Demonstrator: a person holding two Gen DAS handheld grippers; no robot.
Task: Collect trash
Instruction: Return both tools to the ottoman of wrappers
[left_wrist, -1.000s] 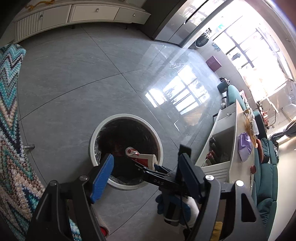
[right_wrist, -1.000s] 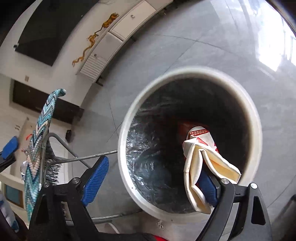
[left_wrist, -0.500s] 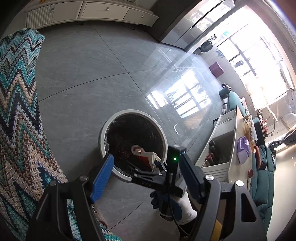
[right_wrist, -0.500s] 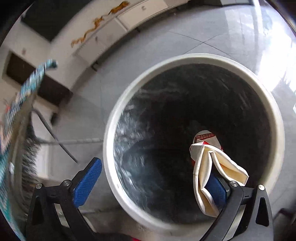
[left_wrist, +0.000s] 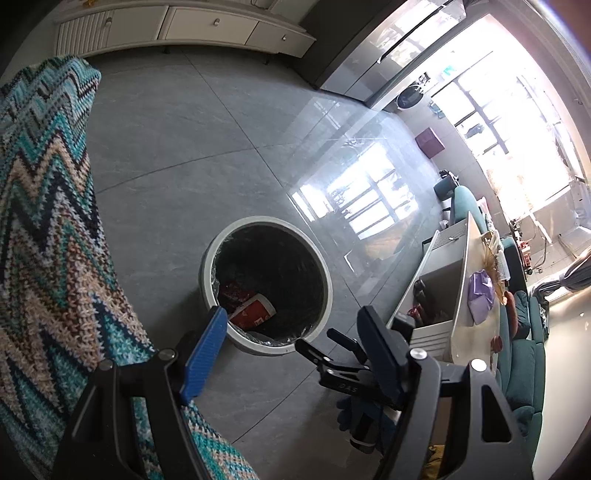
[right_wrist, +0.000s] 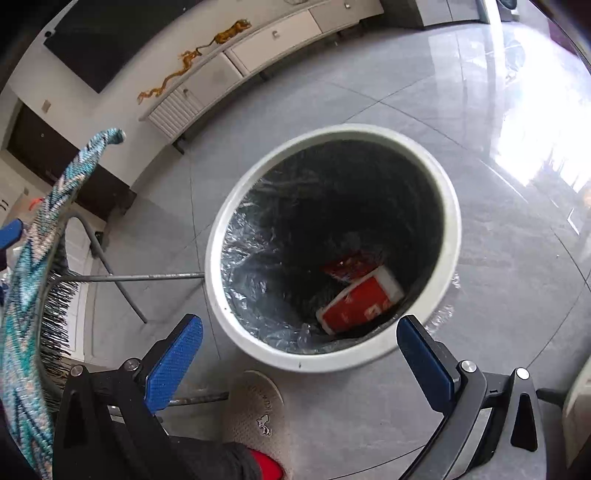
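A round white trash bin (right_wrist: 452, 229) with a dark plastic liner stands on the grey tile floor; it also shows in the left wrist view (left_wrist: 321, 258). A red and white paper cup (right_wrist: 360, 301) lies on its side in the bin's bottom, next to a red wrapper (right_wrist: 347, 266); the cup also shows in the left wrist view (left_wrist: 253, 312). My right gripper (right_wrist: 299, 362) is open and empty, above the bin's near rim. My left gripper (left_wrist: 291, 347) is open and empty, higher up and back from the bin. The right gripper's body shows in the left wrist view (left_wrist: 347, 373).
A zigzag knit blanket (left_wrist: 48, 240) hangs over a metal-legged chair (right_wrist: 122, 291) left of the bin. A slippered foot (right_wrist: 255, 410) stands by the bin's near side. A white low cabinet (left_wrist: 177, 26) lines the far wall. A white table (left_wrist: 476, 306) and teal seats (left_wrist: 524, 373) are at right.
The cup has left my right gripper's finger and dropped into the bin. My right gripper has pulled back from over the bin. My left gripper has moved up and back.
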